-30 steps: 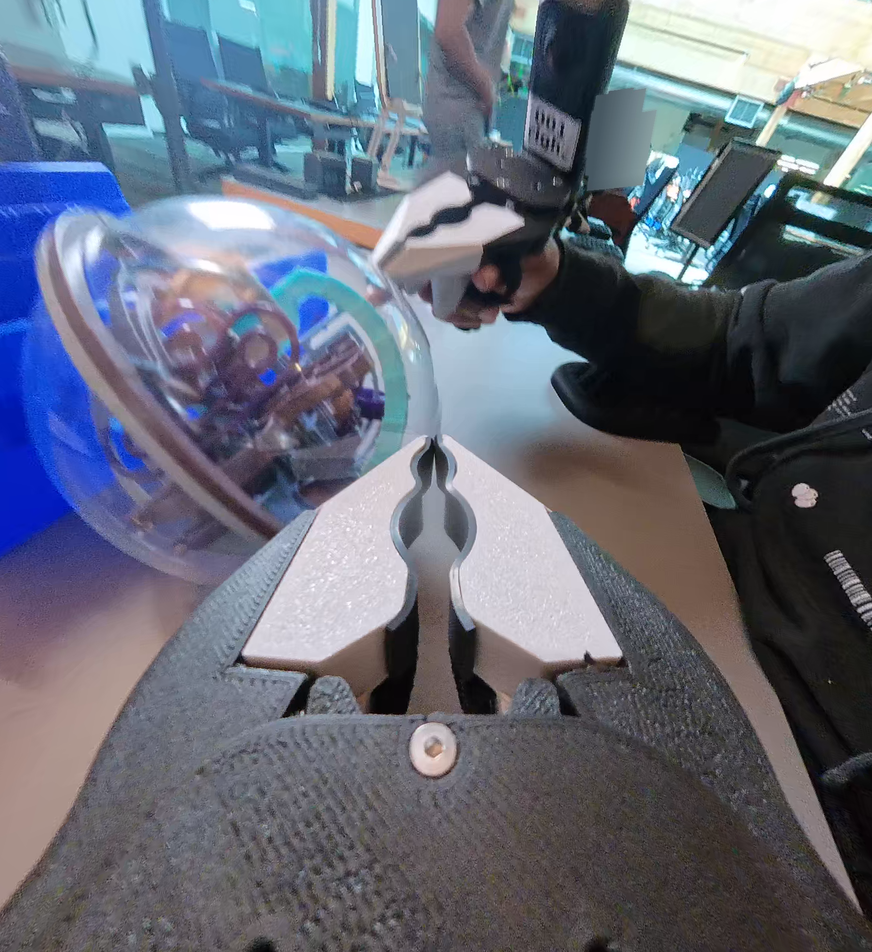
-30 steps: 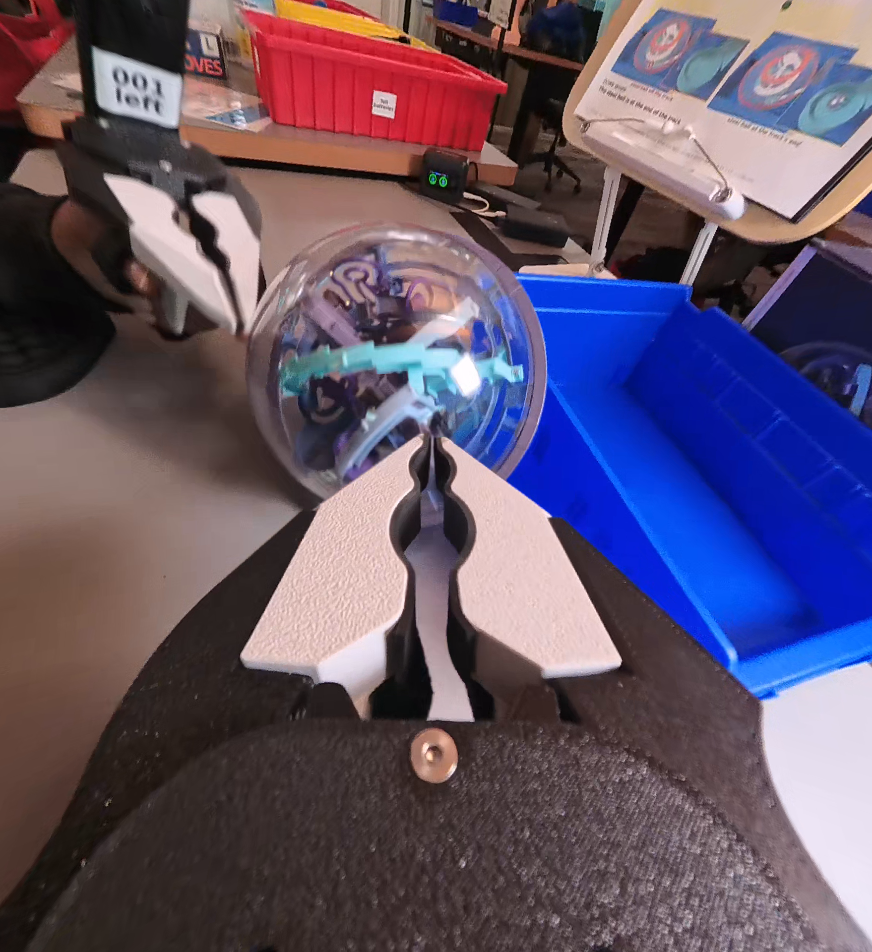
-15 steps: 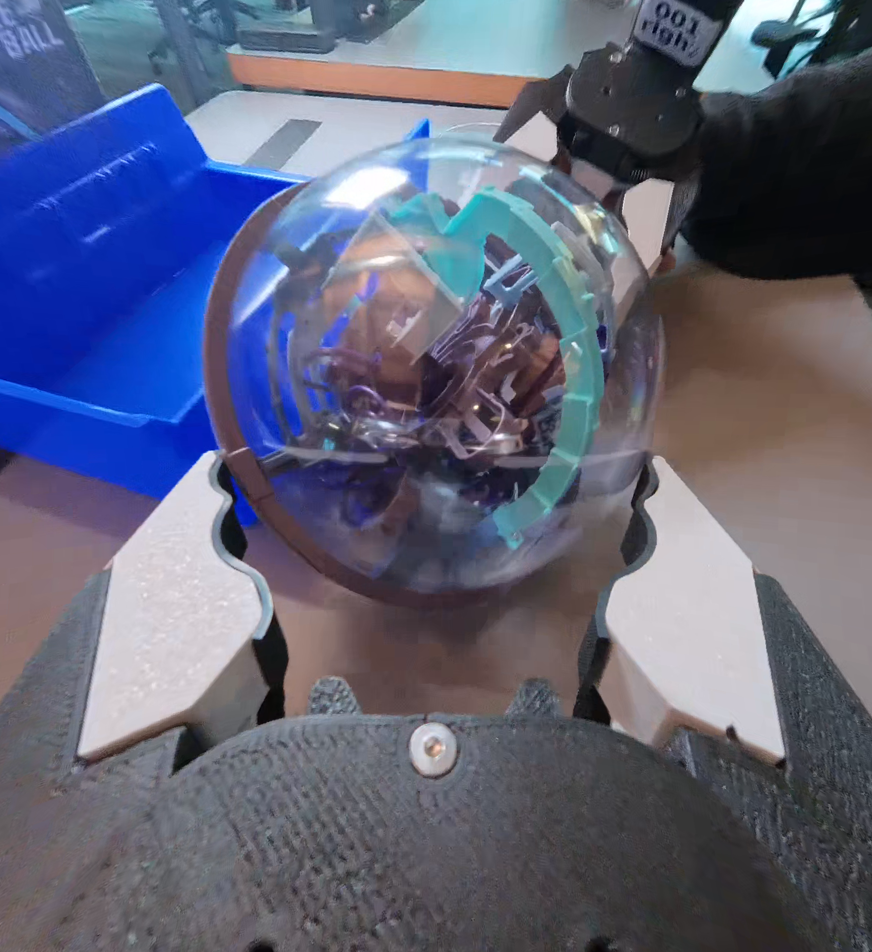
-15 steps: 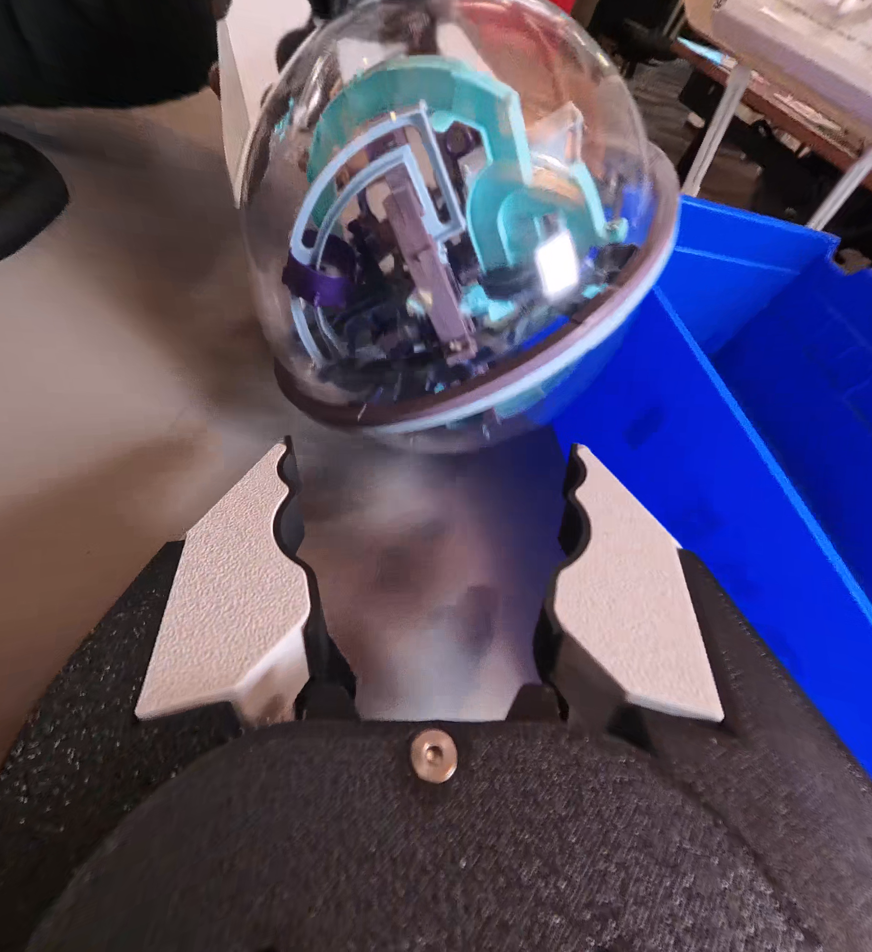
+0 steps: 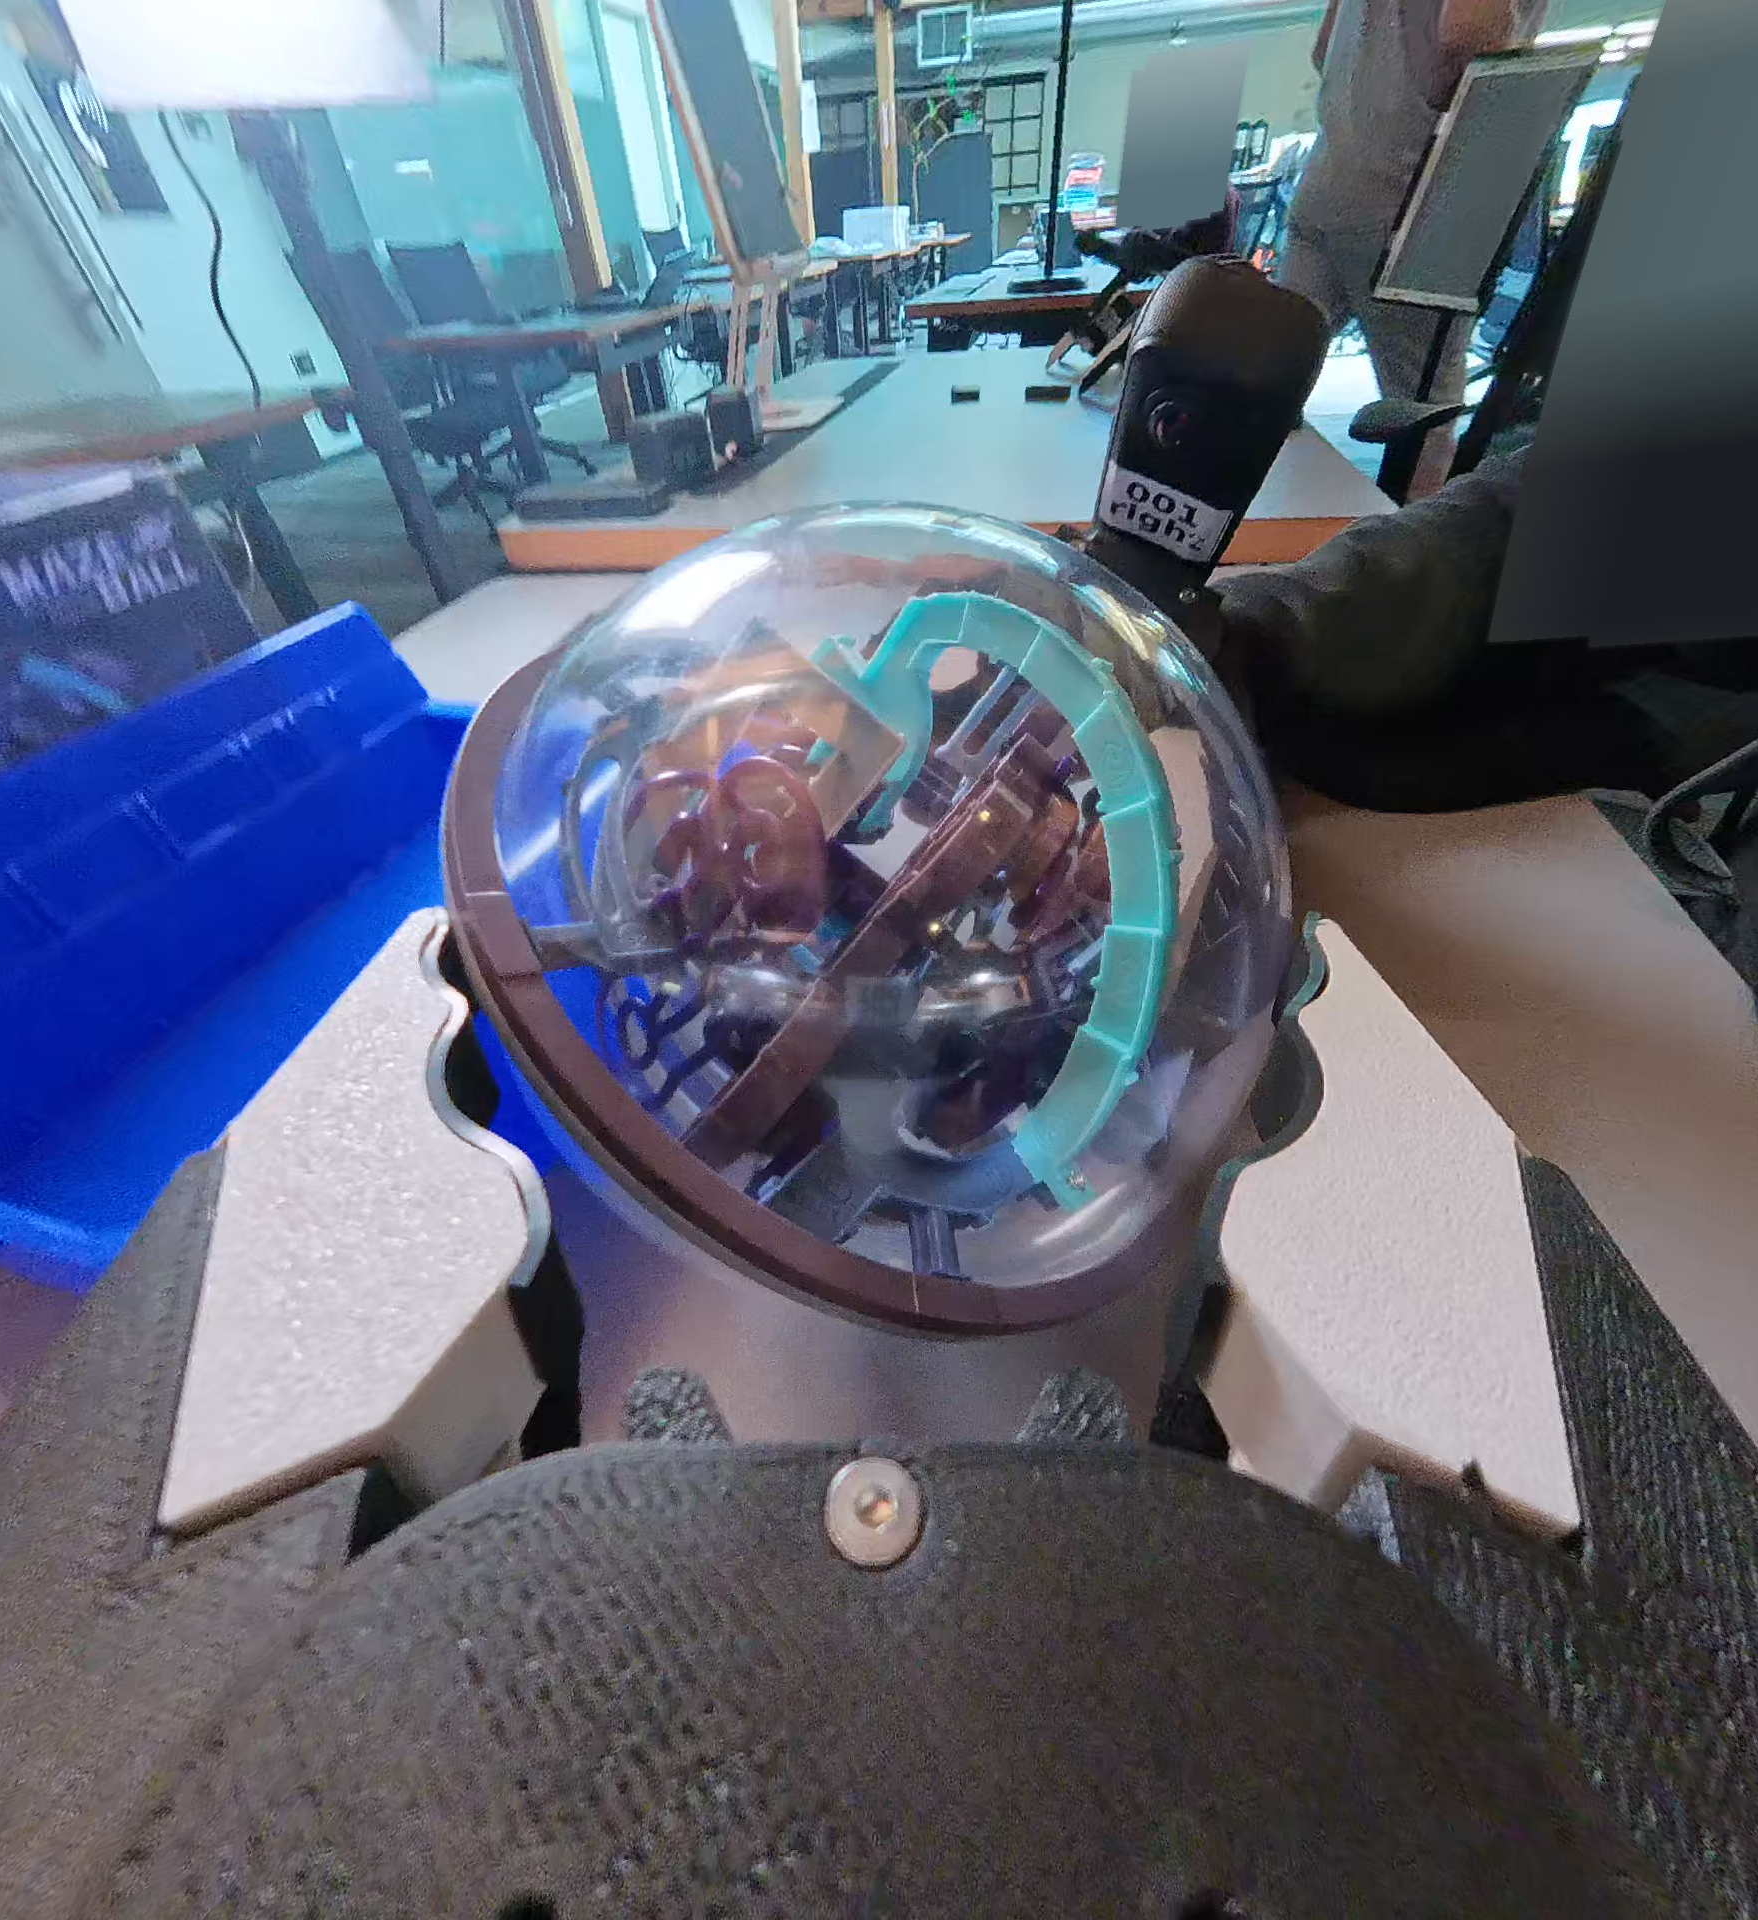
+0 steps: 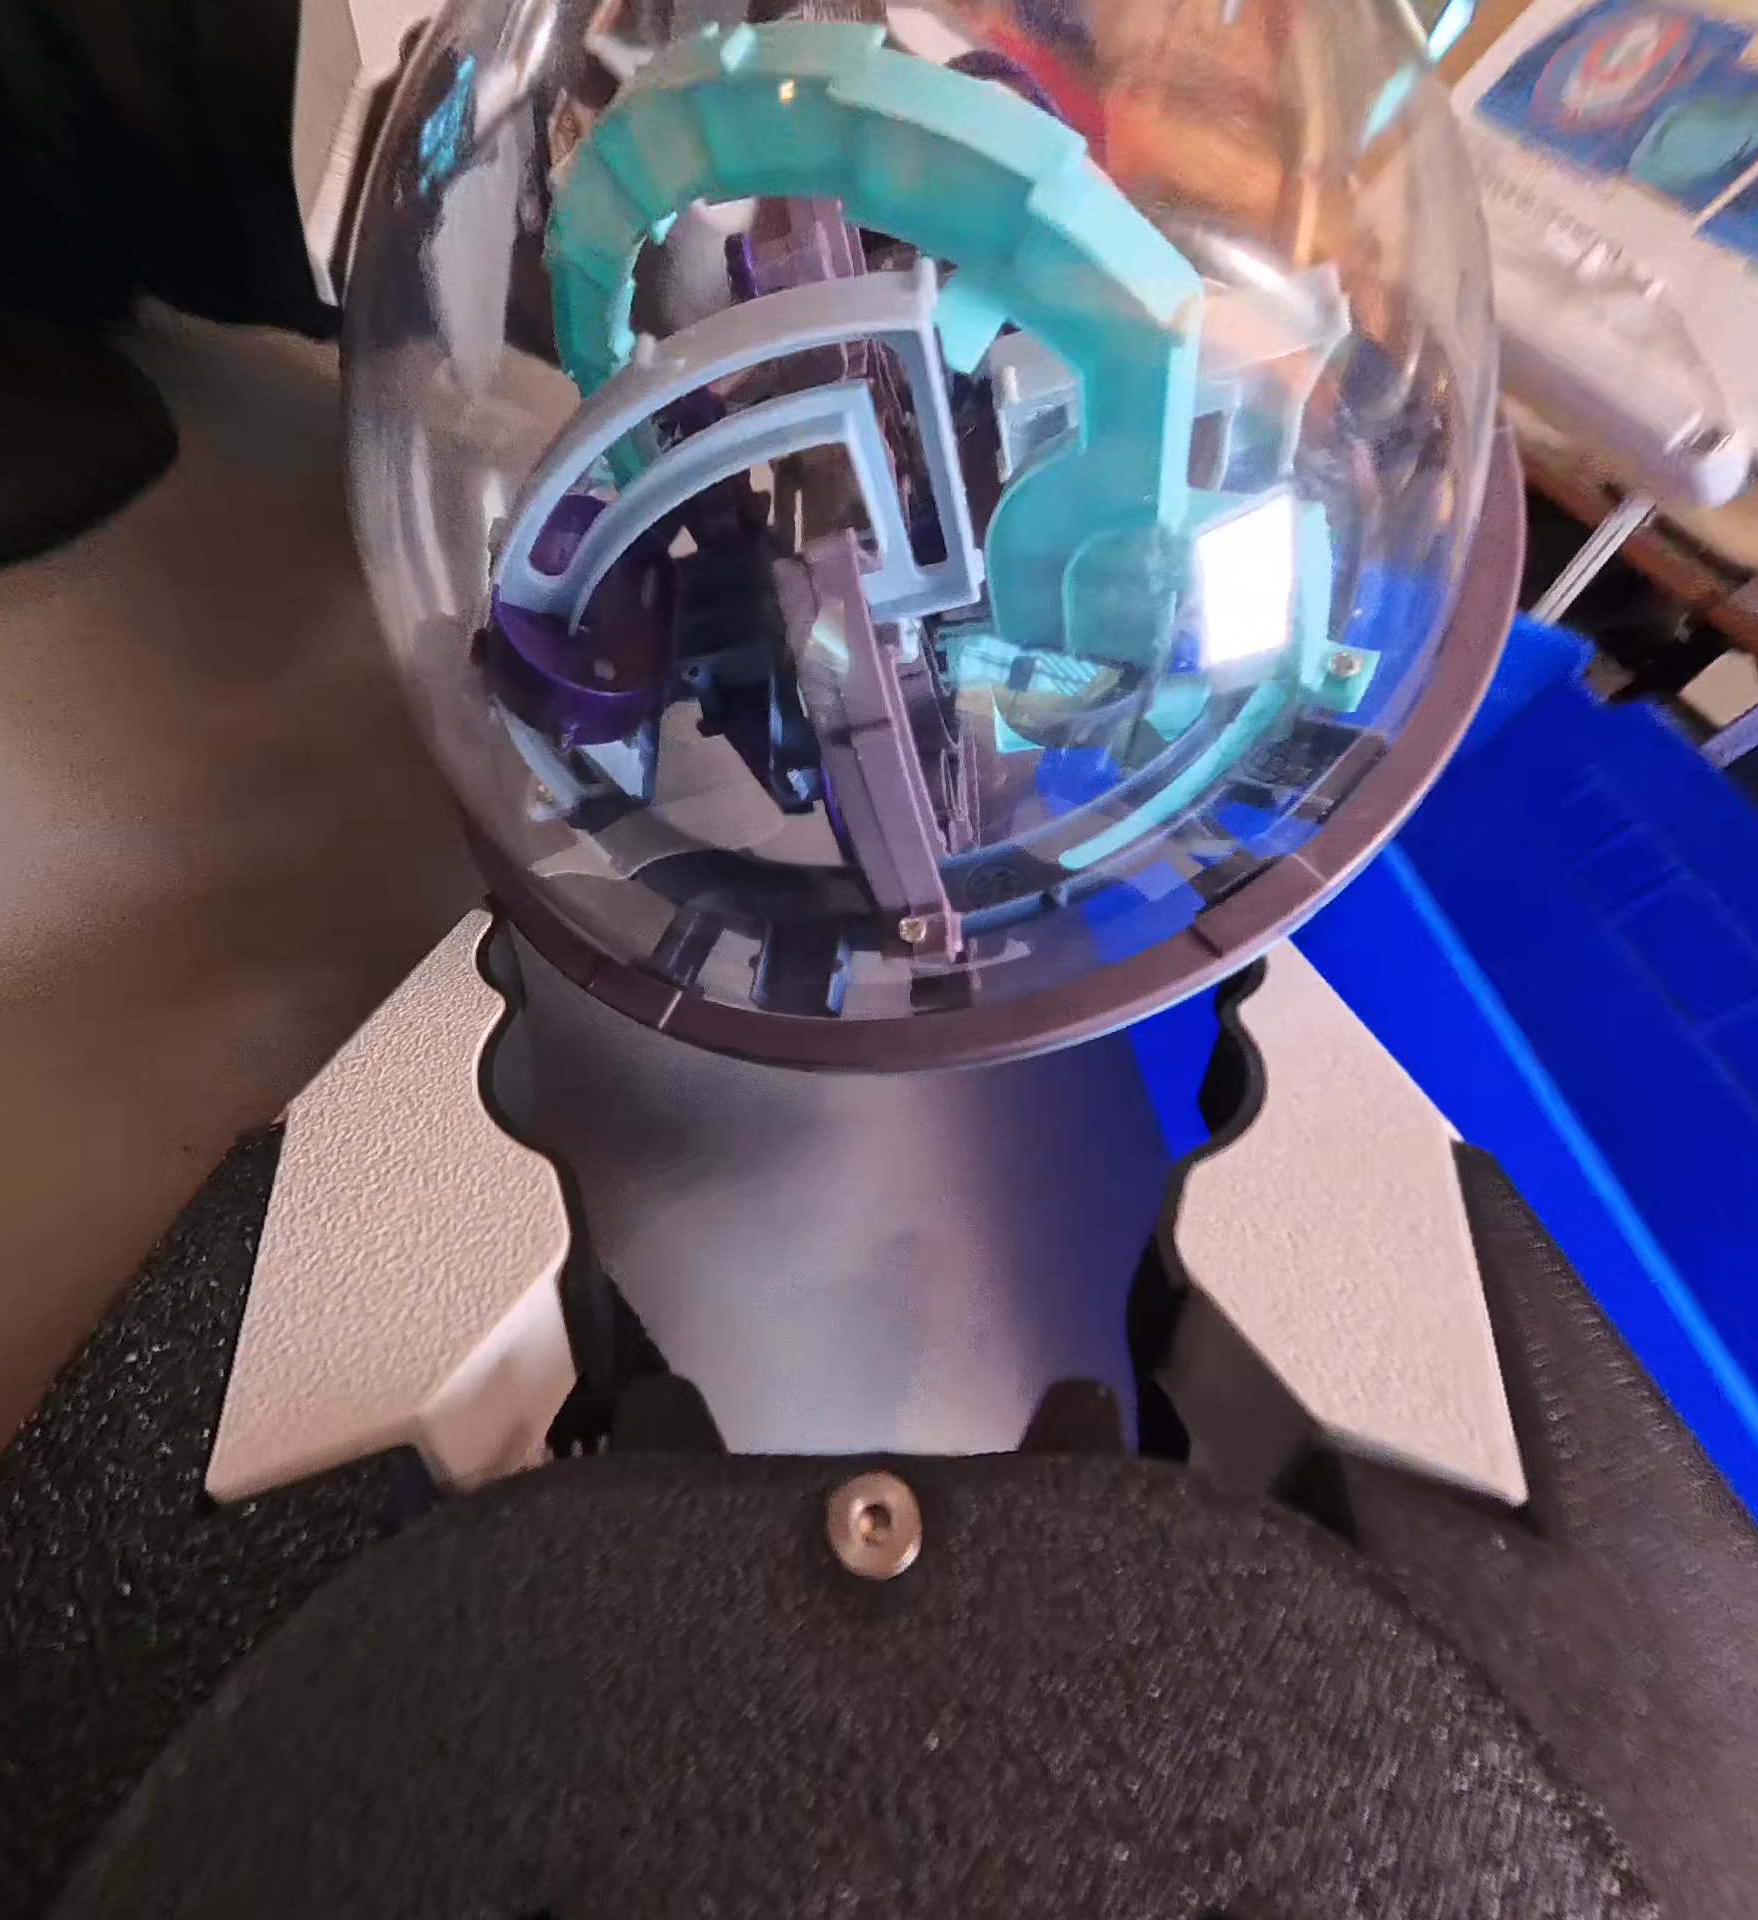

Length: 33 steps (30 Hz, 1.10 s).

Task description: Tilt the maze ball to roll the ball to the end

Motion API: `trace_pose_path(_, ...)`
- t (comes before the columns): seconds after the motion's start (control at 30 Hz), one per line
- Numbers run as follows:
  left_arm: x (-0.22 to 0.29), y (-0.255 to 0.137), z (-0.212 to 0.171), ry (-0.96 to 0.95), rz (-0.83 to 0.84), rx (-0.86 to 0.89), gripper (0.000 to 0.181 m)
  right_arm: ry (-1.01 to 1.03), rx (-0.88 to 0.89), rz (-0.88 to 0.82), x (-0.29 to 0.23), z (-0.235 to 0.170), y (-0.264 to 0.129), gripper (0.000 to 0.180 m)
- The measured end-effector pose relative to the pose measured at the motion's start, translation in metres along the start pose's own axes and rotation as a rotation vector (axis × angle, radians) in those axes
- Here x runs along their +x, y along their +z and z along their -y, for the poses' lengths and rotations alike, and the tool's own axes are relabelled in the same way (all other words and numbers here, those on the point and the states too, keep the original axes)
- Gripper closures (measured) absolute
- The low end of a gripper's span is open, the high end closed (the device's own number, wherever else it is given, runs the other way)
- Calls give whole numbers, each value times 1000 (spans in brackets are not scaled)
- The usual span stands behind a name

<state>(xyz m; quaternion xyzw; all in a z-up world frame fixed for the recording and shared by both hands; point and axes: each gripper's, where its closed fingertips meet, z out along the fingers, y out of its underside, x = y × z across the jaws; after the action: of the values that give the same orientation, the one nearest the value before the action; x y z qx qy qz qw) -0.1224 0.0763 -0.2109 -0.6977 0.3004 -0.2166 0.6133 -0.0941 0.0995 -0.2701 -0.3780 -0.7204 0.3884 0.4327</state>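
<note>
The maze ball [image 5: 854, 914] sits between the spread fingers of the left claw [image 5: 870, 987], which pinch its sides. The right claw [image 6: 870, 997], also spread, grips it opposite. A blue bin [image 5: 158, 862] lies left of the left claw.

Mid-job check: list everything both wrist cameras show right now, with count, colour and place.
maze ball: one, clear sphere with teal, purple and grey tracks and a dark seam ring; between both grippers, tilted.
bin: one, blue; beside the ball, on the table.
table: one, tan; under the ball.
box: one, dark printed; behind the bin.
instruction board: one, pale with blue pictures; upper right of the right wrist view, blurred.
office desks and chairs: several, dark; far background.
person standing: one, grey clothing; far background.
dark sleeve: one, black; behind the ball.
left gripper: white fingers, spread around the ball; whether they press on it is unclear.
right gripper: white fingers, spread below the seam ring; contact likewise unclear.
</note>
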Motion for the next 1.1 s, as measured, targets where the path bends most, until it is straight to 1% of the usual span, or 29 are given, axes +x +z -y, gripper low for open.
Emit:
trace_pose_path(0.1, 11, -3, 31, 78, 4, 44, 33, -26, 80, -6, 2, 28, -13, 50)
trace_pose_path(0.23, 23, -6, 65, 167, 9, 43, 33, -40, 159, -17, 7, 64, -28, 45)
trace_pose_path(0.33, 27, -5, 88, 227, 20, 26, 33, -42, 256, -32, 15, 102, -45, 36)
trace_pose_path(0.4, 30, -5, 108, 279, 29, 52, 34, -48, 323, -40, 20, 130, -59, 32)
trace_pose_path(0.47, 34, -2, 126, 366, 53, 58, 33, -83, 366, -52, 25, 156, -73, 27)
trace_pose_path(0.53, 44, -1, 149, 454, 68, 93, 33, -143, 370, -53, 26, 172, -85, 26)
trace_pose_path(0.63, 68, -1, 184, 583, 64, 166, 33, -219, 443, -59, 19, 198, -107, 26)
trace_pose_path(0.7, 87, 0, 202, 683, 64, 195, 34, -279, 479, -80, 12, 212, -121, 25)
trace_pose_path(0.8, 113, 3, 219, 811, 67, 195, 33, -352, 507, -109, 0, 225, -140, 25)
trace_pose_path(0.93, 145, 4, 238, 900, 36, 215, 33, -398, 571, -124, -16, 241, -161, 25)
trace_pose_path(1.1, 169, 5, 254, 992, 21, 194, 34, -456, 621, -156, -28, 256, -177, 25)
